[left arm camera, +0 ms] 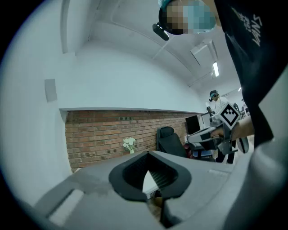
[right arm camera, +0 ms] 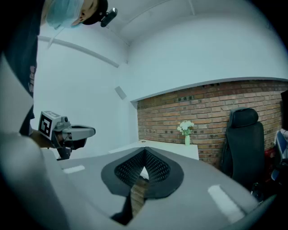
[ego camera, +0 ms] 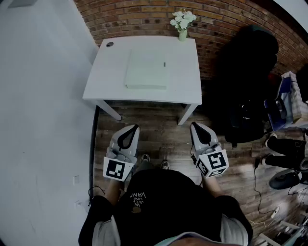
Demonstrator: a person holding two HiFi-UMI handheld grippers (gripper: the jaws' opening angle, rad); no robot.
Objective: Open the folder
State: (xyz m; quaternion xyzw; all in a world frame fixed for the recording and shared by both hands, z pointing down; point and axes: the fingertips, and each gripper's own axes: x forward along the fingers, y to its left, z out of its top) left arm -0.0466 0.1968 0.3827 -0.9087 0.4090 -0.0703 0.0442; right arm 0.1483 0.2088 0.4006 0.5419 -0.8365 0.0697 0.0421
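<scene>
White desk [ego camera: 103, 79] stands at 12 o'clock in the head view, up against a red brick wall [ego camera: 139, 14]. The folder [ego camera: 147, 69] lies flat and shut in the middle of the desk. It is pale and has a small dark mark near its 3 o'clock edge. A little vase of white flowers [ego camera: 183, 21] stands at the desk's 1 o'clock corner. A small dark round thing [ego camera: 110, 44] sits at the 11 o'clock corner. A big black chair [ego camera: 248, 81] is at 3 o'clock from the desk. The floor [ego camera: 154, 129] is brown wood. The left tool [ego camera: 132, 128] and the right tool [ego camera: 196, 126] are held side by side at 6 o'clock from the desk, well apart from the folder. Both point toward the desk.

From the left gripper view, the left tool's two tips meet, and nothing is between them. The brick wall, the flowers and the black chair show past the tips. The right tool is out at 3 o'clock, held in a hand. A person in white [left arm camera: 215, 101] stands far back at 2 o'clock.

From the right gripper view, the right tool's tips also meet, with nothing held. The desk and the flowers are at 1 o'clock past the tips. The left tool is at 9 o'clock. The folder cannot be made out in either gripper view.
</scene>
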